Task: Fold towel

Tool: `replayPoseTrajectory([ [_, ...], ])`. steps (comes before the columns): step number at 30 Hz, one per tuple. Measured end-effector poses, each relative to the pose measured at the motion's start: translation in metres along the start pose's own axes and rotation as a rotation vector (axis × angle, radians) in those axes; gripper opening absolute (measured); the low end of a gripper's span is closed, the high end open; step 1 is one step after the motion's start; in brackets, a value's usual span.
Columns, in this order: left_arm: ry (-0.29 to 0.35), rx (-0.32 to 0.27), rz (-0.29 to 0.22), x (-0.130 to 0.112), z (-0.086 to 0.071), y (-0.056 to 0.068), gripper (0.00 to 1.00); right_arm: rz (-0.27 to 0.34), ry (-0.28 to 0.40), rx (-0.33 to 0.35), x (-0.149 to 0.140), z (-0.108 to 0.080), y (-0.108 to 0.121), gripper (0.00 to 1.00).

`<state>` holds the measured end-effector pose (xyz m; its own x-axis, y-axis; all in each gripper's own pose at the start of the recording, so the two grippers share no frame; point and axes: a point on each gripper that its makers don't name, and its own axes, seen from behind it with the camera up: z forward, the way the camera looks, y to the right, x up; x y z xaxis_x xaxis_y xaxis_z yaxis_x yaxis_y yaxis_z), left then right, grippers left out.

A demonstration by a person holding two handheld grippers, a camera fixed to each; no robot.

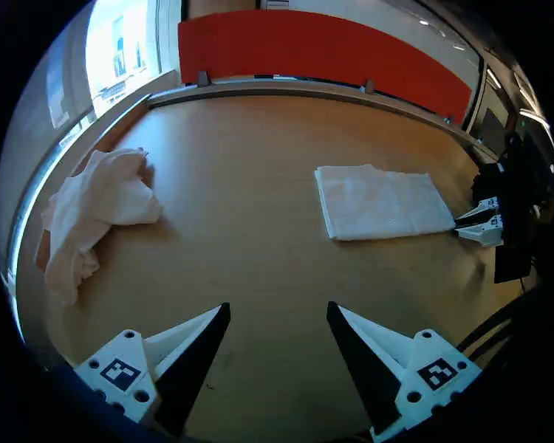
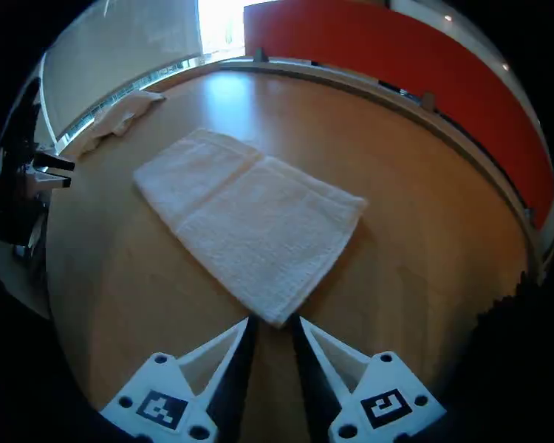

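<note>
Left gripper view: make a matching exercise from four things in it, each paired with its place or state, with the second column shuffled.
Things
1. folded towel
2. crumpled towel
3. red panel
4. left gripper

Places and states
A. stands along the far edge of the table
B. fingers wide apart, holding nothing
C. lies flat as a neat rectangle
D. bunched in a loose heap

Pairs: 1-C, 2-D, 3-A, 4-B
</note>
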<state>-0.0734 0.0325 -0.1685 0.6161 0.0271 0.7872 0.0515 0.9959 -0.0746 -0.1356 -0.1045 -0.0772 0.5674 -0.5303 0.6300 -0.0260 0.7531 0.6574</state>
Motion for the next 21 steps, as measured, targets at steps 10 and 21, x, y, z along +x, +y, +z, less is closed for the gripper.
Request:
replayPoseTrajectory([
  [10,-0.005,0.0,0.0,-0.004,-0.002,0.0,0.97,-0.002,0.013,-0.006,0.004,0.0,0.0,0.05],
  [21,0.008,0.005,-0.013,0.001,-0.006,-0.006,0.97,-0.055,0.071,-0.021,0.044,-0.016,-0.004,0.05],
])
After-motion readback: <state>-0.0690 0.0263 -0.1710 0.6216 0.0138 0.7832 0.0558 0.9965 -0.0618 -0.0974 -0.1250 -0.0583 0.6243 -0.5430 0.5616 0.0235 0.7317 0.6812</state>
